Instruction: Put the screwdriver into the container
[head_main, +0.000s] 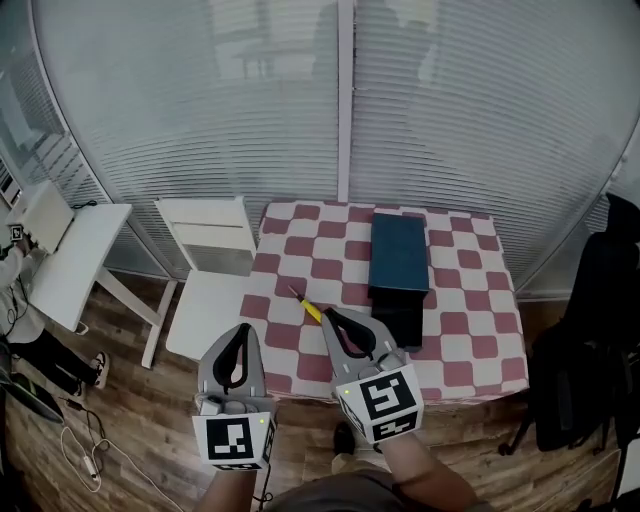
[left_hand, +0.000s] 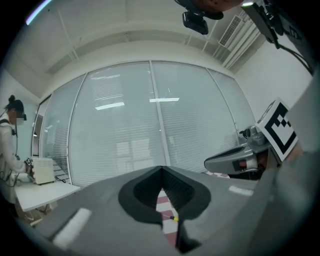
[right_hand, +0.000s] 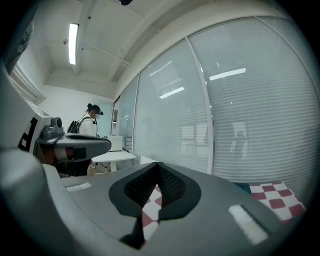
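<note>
The screwdriver, thin with a yellow handle, lies on the red-and-white checked table, left of the container. The container is a dark box with a teal upper panel and a black part nearer to me. My right gripper is shut and empty, its tip just right of the screwdriver's handle end and above the table. My left gripper is shut and empty, off the table's left front edge. In the left gripper view a bit of the yellow handle shows below the closed jaws. The right gripper view shows its jaws meeting over the cloth.
A white chair stands against the table's left side. A white side table and a person are at the far left. A black chair with a bag stands at the right. Glass walls with blinds close the back.
</note>
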